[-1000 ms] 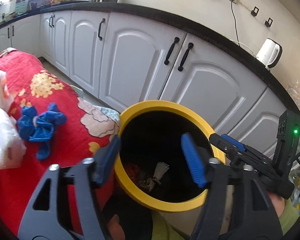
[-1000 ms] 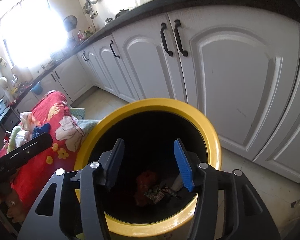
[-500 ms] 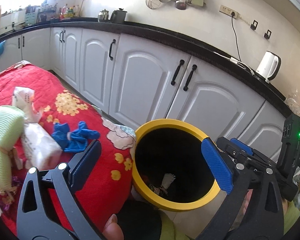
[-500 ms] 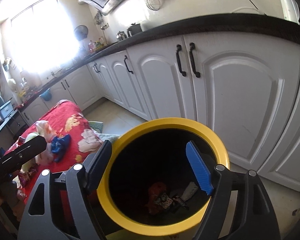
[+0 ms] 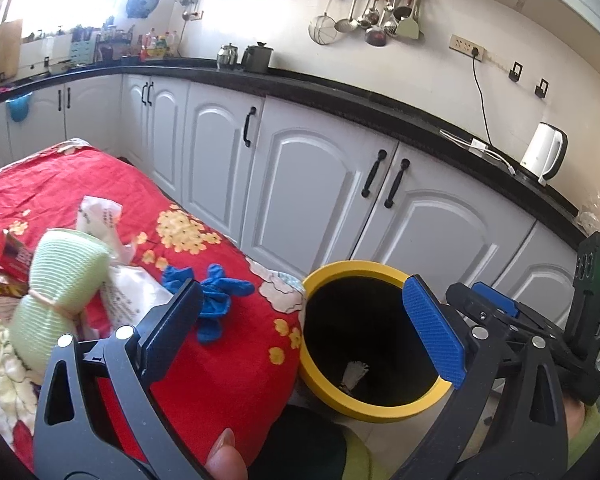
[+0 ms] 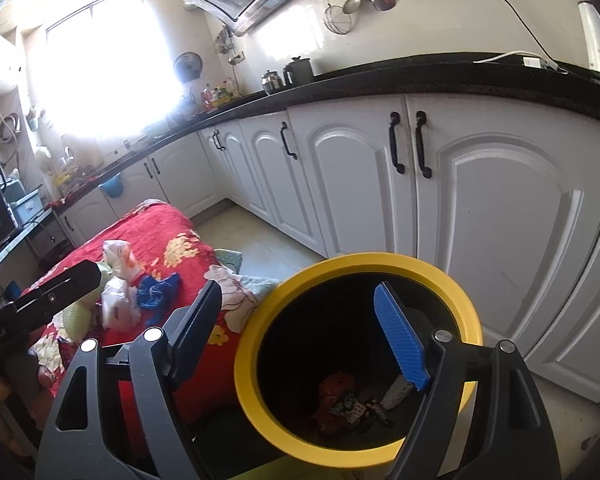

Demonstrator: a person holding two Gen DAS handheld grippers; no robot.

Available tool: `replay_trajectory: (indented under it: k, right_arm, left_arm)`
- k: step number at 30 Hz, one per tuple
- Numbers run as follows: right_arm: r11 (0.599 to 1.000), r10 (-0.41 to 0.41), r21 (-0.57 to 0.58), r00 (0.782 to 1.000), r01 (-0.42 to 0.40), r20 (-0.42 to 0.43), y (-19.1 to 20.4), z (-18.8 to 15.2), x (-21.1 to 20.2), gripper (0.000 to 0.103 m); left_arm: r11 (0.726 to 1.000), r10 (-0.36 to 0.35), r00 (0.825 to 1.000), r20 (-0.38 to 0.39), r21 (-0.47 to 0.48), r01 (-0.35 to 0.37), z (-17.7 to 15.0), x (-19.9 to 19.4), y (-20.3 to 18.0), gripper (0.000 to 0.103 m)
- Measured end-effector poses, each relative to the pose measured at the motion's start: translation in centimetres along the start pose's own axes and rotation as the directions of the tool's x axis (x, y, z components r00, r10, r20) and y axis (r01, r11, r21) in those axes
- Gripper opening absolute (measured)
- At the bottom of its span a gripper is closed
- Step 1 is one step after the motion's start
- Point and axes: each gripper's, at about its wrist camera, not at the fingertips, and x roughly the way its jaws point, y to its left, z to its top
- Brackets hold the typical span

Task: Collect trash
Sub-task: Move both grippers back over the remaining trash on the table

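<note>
**Both jaws empty over the bin, next trash lies off to the left**

The left gripper (image 5: pixel 300 320) has its jaws spread wide with nothing between them; they have just been opening. The right gripper (image 6: pixel 304 328) also stands open and empty, a little narrower, its jaws having just been opening too. Both hang above the yellow bin (image 6: pixel 456 292), which sits on the floor right against the edge of the red floral surface (image 5: pixel 80 184). Down in the bin I can see a red wrapper (image 6: pixel 334 390) and some small printed scraps already dropped.

What remains is on the surface: a blue glove (image 5: pixel 216 300) crumpled nearest the bin, a pale green roll (image 5: pixel 60 284) tied round its middle, white printed wrappers (image 5: pixel 102 216) behind it, and a red carton (image 5: pixel 14 256) at the far left edge.

The relation that matters, to my eye: all of this lies to the left of the bin, so the left gripper is the nearer one. The glove sits just ahead of its left jaw, lying roughly along the line towards the bin. The green roll stands close to upright, tilted slightly, and looks wide, so it would want the jaws fully spread. The right gripper would have to cross over the bin to reach any of it
</note>
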Motion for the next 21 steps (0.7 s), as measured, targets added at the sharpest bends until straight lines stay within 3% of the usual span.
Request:
replay_trajectory:
  k: [21]
  right_arm:
    - [0.991,0.090,-0.100,0.996,-0.090,-0.005,6.5,0.0,-0.3,0.079]
  left_arm:
    - [0.994,0.097,0.993,0.070,-0.061,-0.093,0.7,-4.1,5.4,0.092]
